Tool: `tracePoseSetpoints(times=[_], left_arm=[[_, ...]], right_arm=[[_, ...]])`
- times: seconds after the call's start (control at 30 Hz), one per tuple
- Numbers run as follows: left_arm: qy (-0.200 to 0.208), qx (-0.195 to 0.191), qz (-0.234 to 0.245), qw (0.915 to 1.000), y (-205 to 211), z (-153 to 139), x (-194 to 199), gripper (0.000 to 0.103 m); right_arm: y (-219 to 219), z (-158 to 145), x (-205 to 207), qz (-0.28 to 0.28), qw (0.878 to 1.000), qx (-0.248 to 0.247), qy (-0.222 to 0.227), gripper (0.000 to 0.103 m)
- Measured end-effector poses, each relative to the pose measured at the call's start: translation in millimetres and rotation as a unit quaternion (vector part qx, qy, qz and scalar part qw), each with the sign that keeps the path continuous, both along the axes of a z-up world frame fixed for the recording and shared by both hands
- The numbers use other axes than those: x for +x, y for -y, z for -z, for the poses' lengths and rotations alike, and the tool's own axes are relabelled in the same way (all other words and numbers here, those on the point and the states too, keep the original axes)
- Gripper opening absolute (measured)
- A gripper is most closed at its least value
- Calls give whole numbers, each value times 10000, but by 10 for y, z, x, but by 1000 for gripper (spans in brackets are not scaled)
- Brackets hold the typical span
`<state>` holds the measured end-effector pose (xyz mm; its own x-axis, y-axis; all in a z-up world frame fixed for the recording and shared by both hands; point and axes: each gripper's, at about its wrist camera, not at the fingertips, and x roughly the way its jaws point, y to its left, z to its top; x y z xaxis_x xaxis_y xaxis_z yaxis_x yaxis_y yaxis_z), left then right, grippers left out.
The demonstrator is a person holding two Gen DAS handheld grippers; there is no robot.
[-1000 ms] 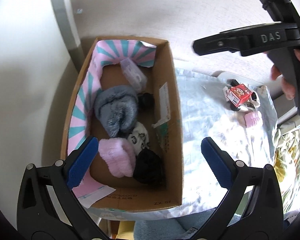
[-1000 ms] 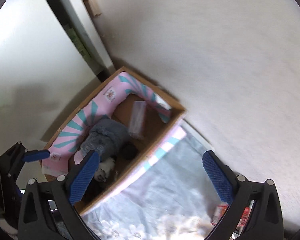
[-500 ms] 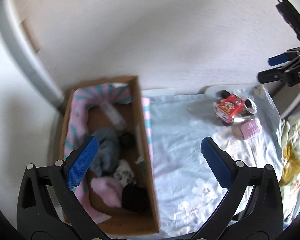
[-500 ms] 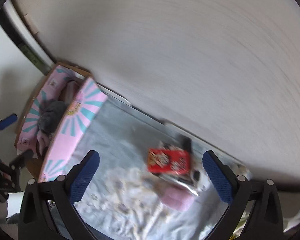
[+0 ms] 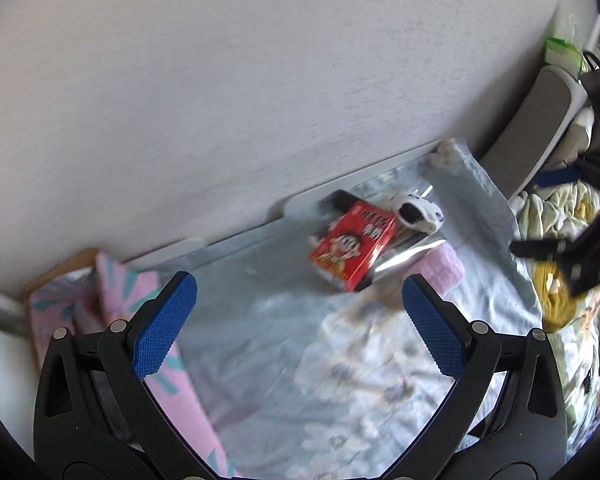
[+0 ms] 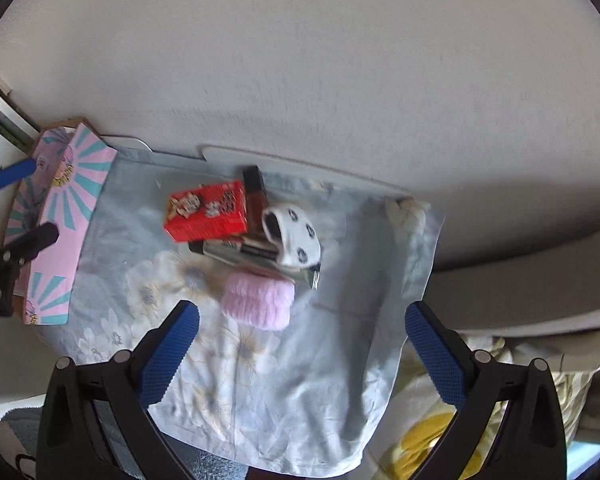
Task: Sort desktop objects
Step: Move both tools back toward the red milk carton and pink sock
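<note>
Black gripper (image 6: 298, 350), blue ribbed pads (image 6: 170, 354)

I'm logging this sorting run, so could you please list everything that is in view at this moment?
red box: 1, red with cartoon print, middle of the cloth near the wall
spotted sock: 1, white with black spots, right of the red box
pink fluffy roll: 1, pale pink, in front of the pile
dark flat packets: number unclear, black and silver, under the box and the sock
floral cloth: 1, light blue, covers the table
cardboard box: 1, pink and teal flap, left edge of the cloth
left tongs: 1, black with blue pads, open, empty
right tongs: 1, black with blue pads, open, empty
</note>
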<state>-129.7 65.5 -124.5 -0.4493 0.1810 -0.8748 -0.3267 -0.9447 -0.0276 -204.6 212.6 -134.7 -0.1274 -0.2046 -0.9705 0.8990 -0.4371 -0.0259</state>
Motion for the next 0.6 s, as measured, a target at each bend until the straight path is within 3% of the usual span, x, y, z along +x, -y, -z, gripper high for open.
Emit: tracePoseSetpoints(times=[0.13, 0.33, 0.5, 0.6], left_arm=[[245, -57, 380, 9990, -341, 357, -273, 98], [531, -278, 689, 9958, -597, 814, -497, 92], [732, -291, 725, 9942, -625, 1029, -590, 91], [804, -273, 723, 9938, -624, 1091, -612, 85]], right_arm=[[-63, 388, 45, 262, 9989, -60, 375, 103], [-15, 927, 118, 374, 9979, 33, 528, 103], [53, 1180, 111, 471, 9962, 140, 715, 103], [92, 1250, 112, 469, 9959, 176, 760, 103]])
